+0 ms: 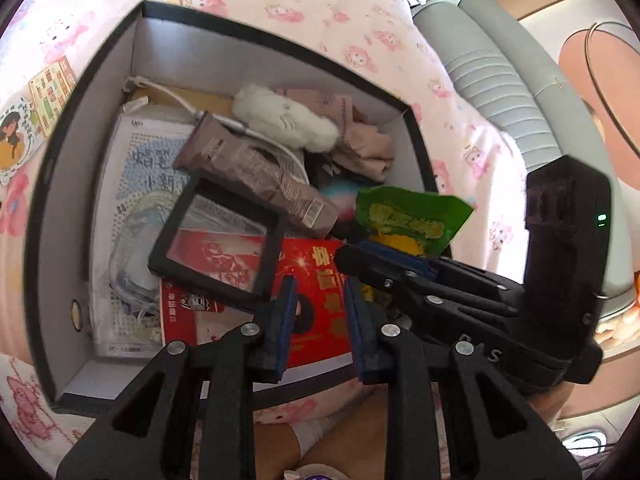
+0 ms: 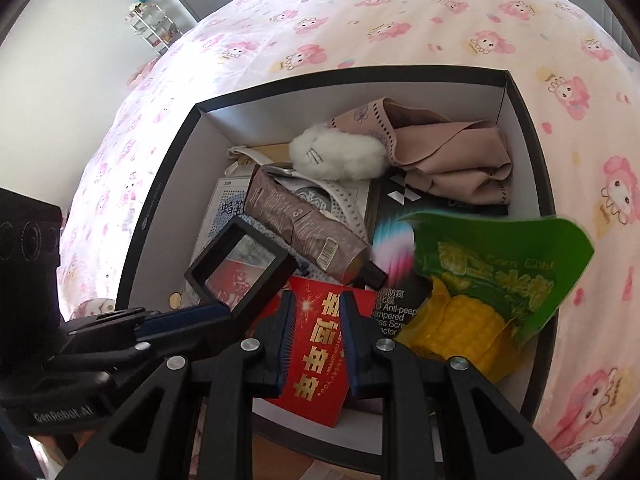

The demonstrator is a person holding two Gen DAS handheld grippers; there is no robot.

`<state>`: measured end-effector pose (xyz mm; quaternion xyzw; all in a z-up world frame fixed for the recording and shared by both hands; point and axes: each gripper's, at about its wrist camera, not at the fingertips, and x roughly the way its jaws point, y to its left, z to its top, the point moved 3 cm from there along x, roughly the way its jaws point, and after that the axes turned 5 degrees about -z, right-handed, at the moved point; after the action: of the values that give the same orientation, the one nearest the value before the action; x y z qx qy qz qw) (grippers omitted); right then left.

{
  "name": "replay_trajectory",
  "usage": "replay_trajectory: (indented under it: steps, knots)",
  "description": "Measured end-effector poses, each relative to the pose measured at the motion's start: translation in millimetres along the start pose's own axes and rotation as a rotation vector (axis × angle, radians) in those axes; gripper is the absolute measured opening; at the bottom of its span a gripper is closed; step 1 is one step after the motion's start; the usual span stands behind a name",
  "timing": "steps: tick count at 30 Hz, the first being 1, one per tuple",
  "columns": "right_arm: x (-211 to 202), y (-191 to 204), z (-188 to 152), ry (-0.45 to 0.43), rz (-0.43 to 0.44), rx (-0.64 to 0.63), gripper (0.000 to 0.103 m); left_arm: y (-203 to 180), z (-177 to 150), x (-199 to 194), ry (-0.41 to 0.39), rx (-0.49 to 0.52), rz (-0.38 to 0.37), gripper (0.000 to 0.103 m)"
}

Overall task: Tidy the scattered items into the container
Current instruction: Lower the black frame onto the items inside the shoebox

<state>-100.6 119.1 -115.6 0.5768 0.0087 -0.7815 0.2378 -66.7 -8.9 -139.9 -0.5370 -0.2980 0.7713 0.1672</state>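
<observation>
The black-rimmed box (image 1: 60, 260) (image 2: 352, 92) sits on the pink bedsheet, holding several items. My left gripper (image 1: 319, 284) (image 2: 192, 320) hovers open over the box's near side, with only the red packet (image 1: 316, 312) (image 2: 316, 352) showing far below through its gap. A black square frame (image 1: 218, 240) (image 2: 240, 264) lies tilted just beyond its tip. My right gripper (image 2: 318, 298) (image 1: 360, 258) is open too, with nothing between its fingers. To its right lies a green corn packet (image 2: 480, 280) (image 1: 408, 220), its edges blurred.
Inside the box are a white fluffy item (image 2: 340, 156), beige cloth (image 2: 452, 152), a brown tube (image 2: 304, 224) and a printed sheet (image 1: 148, 168). Stickers (image 1: 52, 92) lie on the sheet left of the box. A grey headboard (image 1: 500, 80) stands to the right.
</observation>
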Motion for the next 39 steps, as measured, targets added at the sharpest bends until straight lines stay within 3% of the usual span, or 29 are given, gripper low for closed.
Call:
replay_trajectory:
  steps: [4,6,12,17,22,26,31,34,39]
  knots:
    - [-2,-1,-4,-0.005,-0.034,-0.012,0.019,11,2,9,-0.002,-0.017,0.152,0.023]
    - [-2,0,-5,-0.006,-0.039,-0.015,0.019,16,8,4,-0.024,-0.038,0.176,0.023]
    - [2,9,5,-0.014,-0.088,-0.038,0.019,5,10,-26,-0.073,0.008,0.172,0.024]
    - [-4,41,34,-0.029,-0.019,-0.119,0.019,16,9,-37,-0.074,-0.050,0.181,0.024]
    - [26,23,31,0.044,0.033,0.007,0.019,22,4,-32,-0.046,-0.049,0.177,0.025]
    - [32,11,18,0.075,0.017,0.013,0.019,31,6,-19,-0.020,-0.066,0.203,0.026]
    - [33,6,15,0.084,0.028,0.028,0.019,41,22,-17,-0.061,-0.123,0.220,0.029]
    - [34,5,17,0.073,-0.017,0.015,0.019,36,24,-22,-0.070,-0.103,0.198,0.032]
    - [34,-4,18,0.076,0.007,0.057,0.019,31,18,-32,-0.079,-0.077,0.163,0.032]
